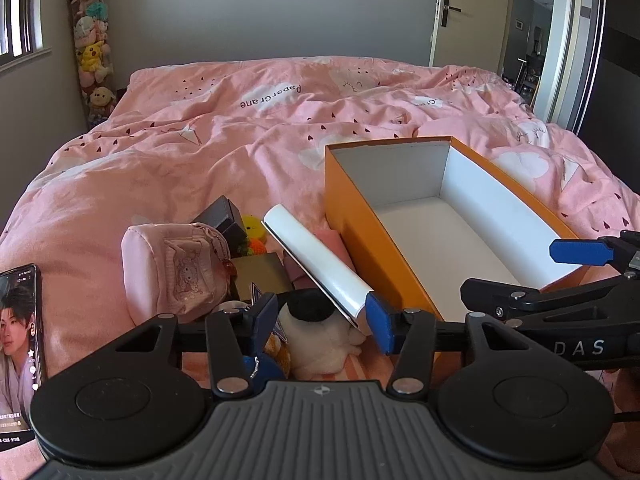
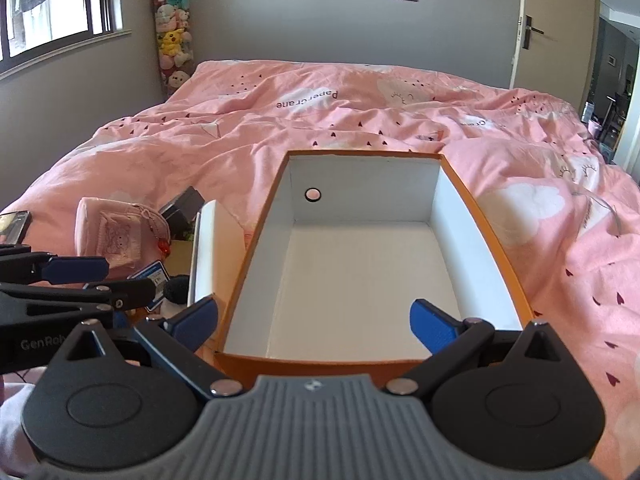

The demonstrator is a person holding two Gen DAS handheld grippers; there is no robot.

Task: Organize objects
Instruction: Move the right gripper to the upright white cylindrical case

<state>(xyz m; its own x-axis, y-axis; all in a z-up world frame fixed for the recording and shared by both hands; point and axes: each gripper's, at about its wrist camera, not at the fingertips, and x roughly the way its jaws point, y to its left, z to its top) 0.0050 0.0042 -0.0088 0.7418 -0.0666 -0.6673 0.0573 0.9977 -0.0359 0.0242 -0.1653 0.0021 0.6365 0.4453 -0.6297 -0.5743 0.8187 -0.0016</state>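
Observation:
An orange box [image 1: 352, 216] with a white inside lies open on the pink bed; it also shows in the right wrist view [image 2: 496, 232] and holds nothing. Left of it is a pile: a white rolled sheet [image 1: 316, 260], a pink pouch [image 1: 172, 268], a black-and-white plush [image 1: 316, 332], a dark box [image 1: 224, 212] and a yellow toy [image 1: 254, 226]. My left gripper [image 1: 322, 316] is open, its fingers either side of the plush, the right fingertip [image 1: 378, 320] touching the roll's near end. My right gripper [image 2: 314, 322] is open and empty over the box's near end.
A phone [image 1: 18, 340] with a lit screen lies at the left edge of the bed. A tall clear tube of plush toys [image 1: 92, 52] stands in the far left corner. A door [image 1: 452, 12] is at the back right. The rumpled pink duvet [image 1: 224, 136] covers the bed.

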